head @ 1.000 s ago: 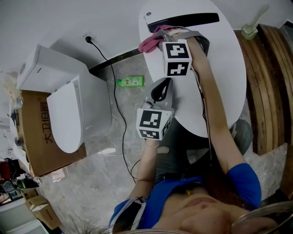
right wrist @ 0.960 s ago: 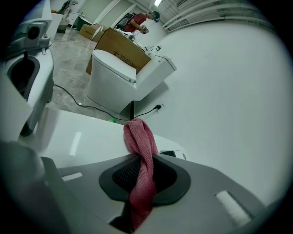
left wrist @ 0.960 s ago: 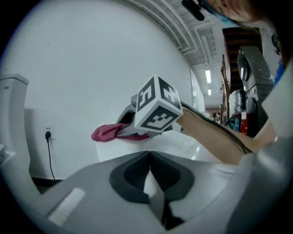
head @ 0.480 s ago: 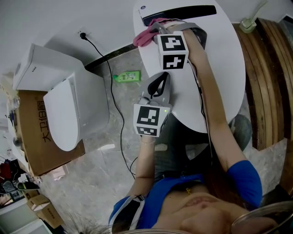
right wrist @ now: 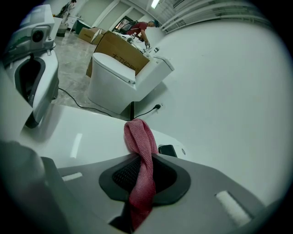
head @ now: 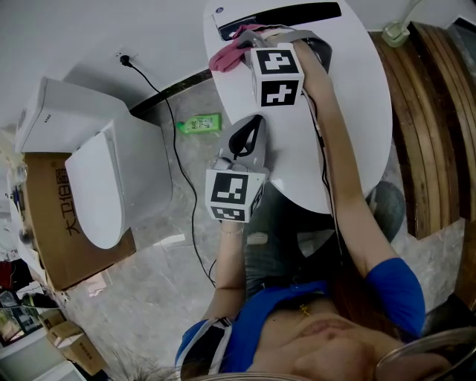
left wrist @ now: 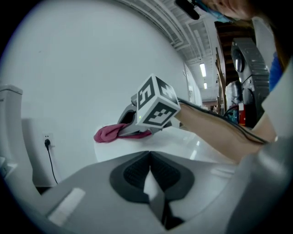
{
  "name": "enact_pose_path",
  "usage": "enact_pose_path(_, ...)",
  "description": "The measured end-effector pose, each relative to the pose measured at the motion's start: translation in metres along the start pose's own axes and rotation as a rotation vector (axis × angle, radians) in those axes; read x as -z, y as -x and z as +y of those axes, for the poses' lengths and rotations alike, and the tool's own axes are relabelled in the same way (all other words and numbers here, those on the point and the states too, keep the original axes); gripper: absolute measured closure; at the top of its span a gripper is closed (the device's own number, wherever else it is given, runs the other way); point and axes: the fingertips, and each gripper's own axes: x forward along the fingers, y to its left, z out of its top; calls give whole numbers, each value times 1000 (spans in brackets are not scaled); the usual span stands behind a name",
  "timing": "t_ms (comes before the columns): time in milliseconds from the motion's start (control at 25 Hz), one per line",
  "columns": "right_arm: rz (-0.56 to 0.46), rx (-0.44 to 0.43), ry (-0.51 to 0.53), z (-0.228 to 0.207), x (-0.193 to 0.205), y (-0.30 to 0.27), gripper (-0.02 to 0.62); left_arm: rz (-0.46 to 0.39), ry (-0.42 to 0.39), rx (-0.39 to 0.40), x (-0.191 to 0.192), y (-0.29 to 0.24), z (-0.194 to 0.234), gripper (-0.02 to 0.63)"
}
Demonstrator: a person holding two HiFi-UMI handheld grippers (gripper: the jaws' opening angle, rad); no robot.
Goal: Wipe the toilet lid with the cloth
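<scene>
The right arm stretched across the white desk (head: 335,111), the right gripper (right wrist: 139,171) pinching the pink cloth (right wrist: 139,141) between its fingers near the far edge. The left gripper (left wrist: 149,160) pointed forward, fingers pressed together and empty, well apart from the toilet lid (head: 93,190).

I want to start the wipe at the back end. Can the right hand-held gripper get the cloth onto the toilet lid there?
Probably yes. The right hand-held gripper, shut on the pink cloth, hovers at the back end of the toilet lid, by the black strip; nothing lies between.
</scene>
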Motion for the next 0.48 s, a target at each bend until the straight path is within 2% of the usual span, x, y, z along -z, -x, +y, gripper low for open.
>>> enact_pose_path(120,-4,0,-3,0,3,1,534,-5,17,6,-2,0,0,603)
enact_pose_path(320,7,7,-9,-2,13,2,534,5,-27,-11,-1,-1,-2,603)
enact_pose_path(480,12,7,-20,-3,19,4,534,8,-22,-7,0,-1,-1,603)
